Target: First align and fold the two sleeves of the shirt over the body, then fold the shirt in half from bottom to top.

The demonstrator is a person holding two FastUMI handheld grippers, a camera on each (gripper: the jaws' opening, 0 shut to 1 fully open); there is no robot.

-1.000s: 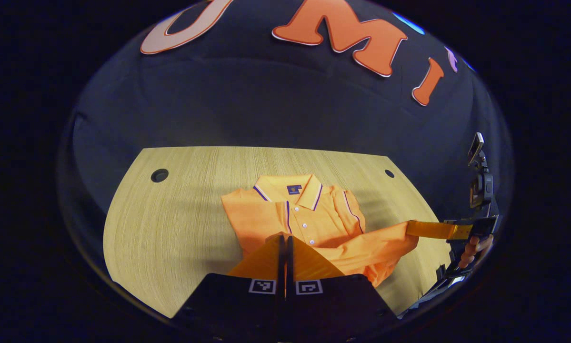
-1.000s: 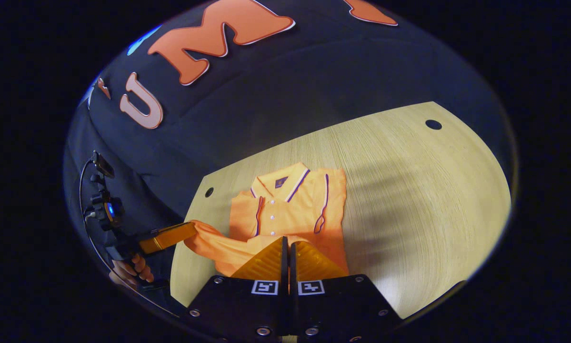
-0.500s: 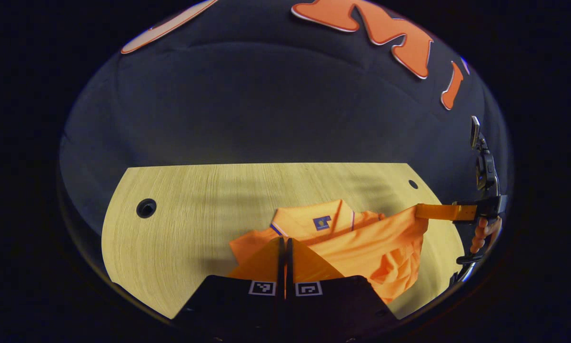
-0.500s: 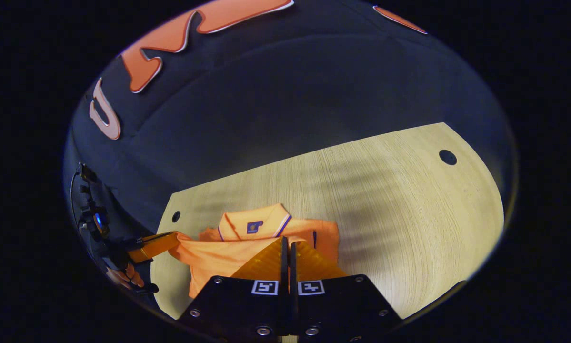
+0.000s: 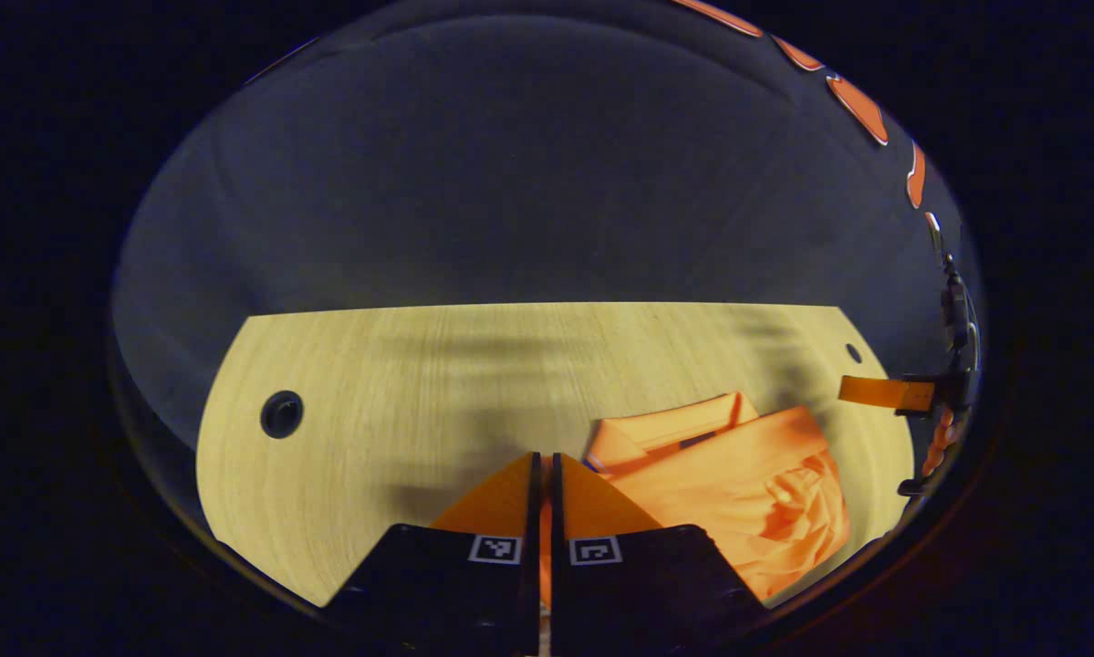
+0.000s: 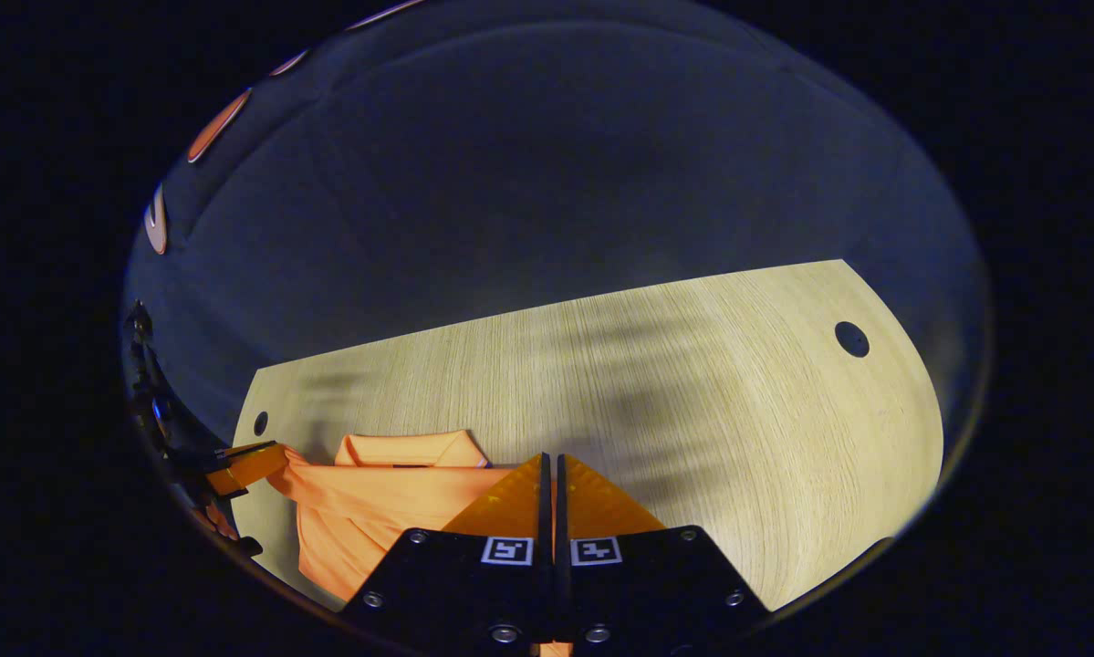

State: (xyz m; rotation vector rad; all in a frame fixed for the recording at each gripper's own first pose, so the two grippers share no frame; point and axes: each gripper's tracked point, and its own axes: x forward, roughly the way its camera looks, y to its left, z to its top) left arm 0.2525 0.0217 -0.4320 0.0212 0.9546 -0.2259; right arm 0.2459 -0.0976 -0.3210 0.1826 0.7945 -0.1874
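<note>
Table (image 6: 692, 383): shirt (image 6: 373, 502) by left gripper (image 6: 277, 453)

Dim booth, table (image 5: 355, 383) lit from above, soft banded shadows across its wood, strong fisheye bending at edges, slight motion blur throughout.

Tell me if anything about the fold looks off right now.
Yes: the shirt is folded up toward its collar, but the top layer is bunched and wrinkled near the table edge on the right of the left gripper view, not flat. Both grippers, left and right, look shut on its cloth.
</note>
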